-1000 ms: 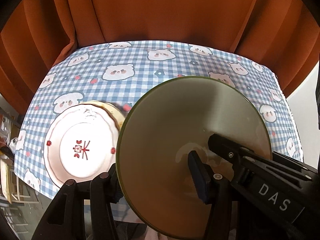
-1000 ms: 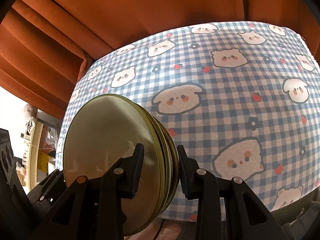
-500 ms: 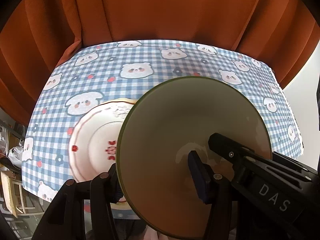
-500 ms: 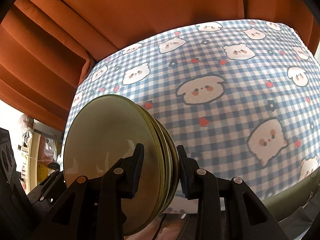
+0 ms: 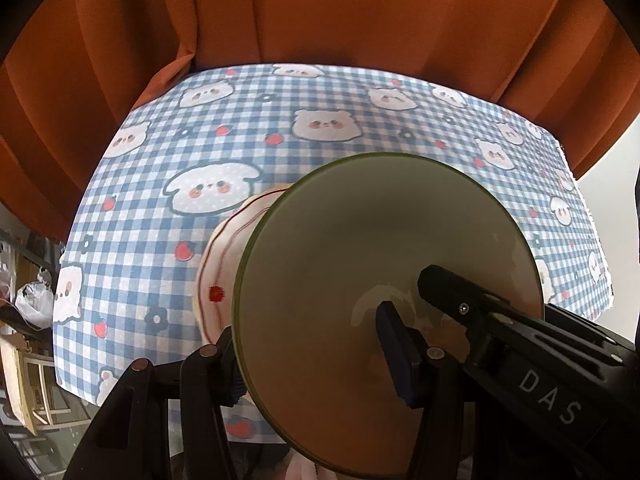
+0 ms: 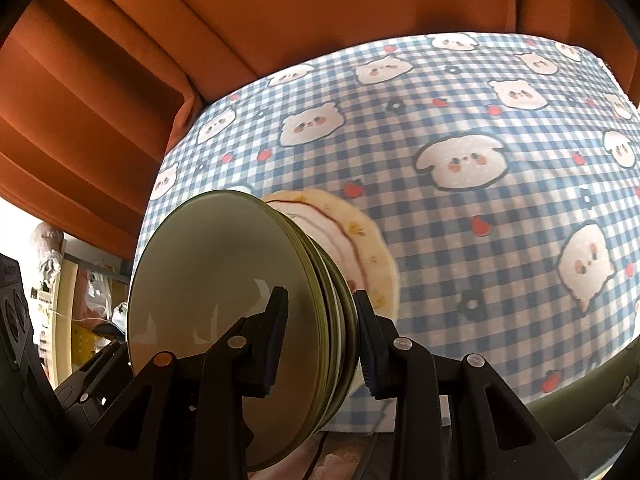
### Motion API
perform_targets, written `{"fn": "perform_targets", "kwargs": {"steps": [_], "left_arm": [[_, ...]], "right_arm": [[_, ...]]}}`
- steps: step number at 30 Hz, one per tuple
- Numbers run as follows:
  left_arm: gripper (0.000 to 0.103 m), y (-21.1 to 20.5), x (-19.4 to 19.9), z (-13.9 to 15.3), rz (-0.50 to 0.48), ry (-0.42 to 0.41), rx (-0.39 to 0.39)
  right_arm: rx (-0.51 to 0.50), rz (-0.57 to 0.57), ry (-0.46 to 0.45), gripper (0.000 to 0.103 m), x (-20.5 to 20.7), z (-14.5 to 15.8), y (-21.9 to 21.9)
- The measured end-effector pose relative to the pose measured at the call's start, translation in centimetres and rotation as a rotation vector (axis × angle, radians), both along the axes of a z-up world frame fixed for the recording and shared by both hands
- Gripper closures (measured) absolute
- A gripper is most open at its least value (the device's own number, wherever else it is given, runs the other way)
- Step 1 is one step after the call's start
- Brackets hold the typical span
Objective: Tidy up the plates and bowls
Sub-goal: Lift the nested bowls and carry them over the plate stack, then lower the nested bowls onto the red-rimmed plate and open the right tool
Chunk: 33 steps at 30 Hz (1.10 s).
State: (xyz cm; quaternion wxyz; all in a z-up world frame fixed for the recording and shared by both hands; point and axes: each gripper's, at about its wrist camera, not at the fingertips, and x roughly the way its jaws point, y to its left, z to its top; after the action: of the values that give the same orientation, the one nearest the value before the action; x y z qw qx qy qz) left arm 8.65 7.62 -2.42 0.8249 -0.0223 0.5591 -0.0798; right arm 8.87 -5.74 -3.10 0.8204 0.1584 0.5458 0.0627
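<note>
A stack of olive-rimmed cream bowls (image 5: 360, 280) (image 6: 224, 288) is held on edge above the table's near side. My left gripper (image 5: 316, 364) and my right gripper (image 6: 320, 340) are both shut on the stack's rim, one from each side. The right gripper's black arm (image 5: 520, 352) crosses the bowl's inside in the left wrist view. White plates with red trim (image 5: 224, 256) (image 6: 352, 248) lie on the tablecloth just behind the bowls, mostly hidden by them.
The table wears a blue-and-white checked cloth with bear faces (image 5: 320, 128) (image 6: 480, 140). Orange curtains (image 5: 320, 12) hang behind it. Shelves and clutter (image 5: 28, 340) stand left of the table.
Both grippers have carried the bowl stack left, over the white plates. The plates, fully visible to the left a second ago, are now mostly covered by the bowls.
</note>
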Motion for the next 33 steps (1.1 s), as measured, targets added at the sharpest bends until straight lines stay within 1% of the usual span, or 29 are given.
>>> {"fn": "perform_targets", "kwargs": {"steps": [6, 12, 18, 26, 29, 33], "left_arm": [[0.048, 1.2, 1.4, -1.2, 0.008, 0.045, -0.011], [0.048, 1.4, 2.6, -2.1, 0.009, 0.083, -0.023], [0.048, 1.5, 3.1, -2.2, 0.008, 0.076, -0.005], [0.048, 1.1, 2.7, -2.4, -0.037, 0.056, 0.031], [0.048, 0.9, 2.1, -2.5, -0.057, 0.041, 0.028], [0.045, 1.2, 1.5, -2.5, -0.045, 0.020, 0.012]], "right_arm": [[-0.012, 0.008, 0.037, 0.067, 1.4, -1.2, 1.6], [-0.038, 0.014, 0.067, 0.067, 2.7, -1.8, 2.0], [-0.053, 0.028, 0.069, 0.067, 3.5, -2.0, 2.3], [-0.073, 0.022, 0.078, 0.067, 3.2, -2.3, 2.3], [-0.076, -0.018, 0.091, 0.067, 2.5, -2.7, 1.8], [-0.106, -0.034, 0.071, 0.067, 1.7, -2.6, 2.1]]}}
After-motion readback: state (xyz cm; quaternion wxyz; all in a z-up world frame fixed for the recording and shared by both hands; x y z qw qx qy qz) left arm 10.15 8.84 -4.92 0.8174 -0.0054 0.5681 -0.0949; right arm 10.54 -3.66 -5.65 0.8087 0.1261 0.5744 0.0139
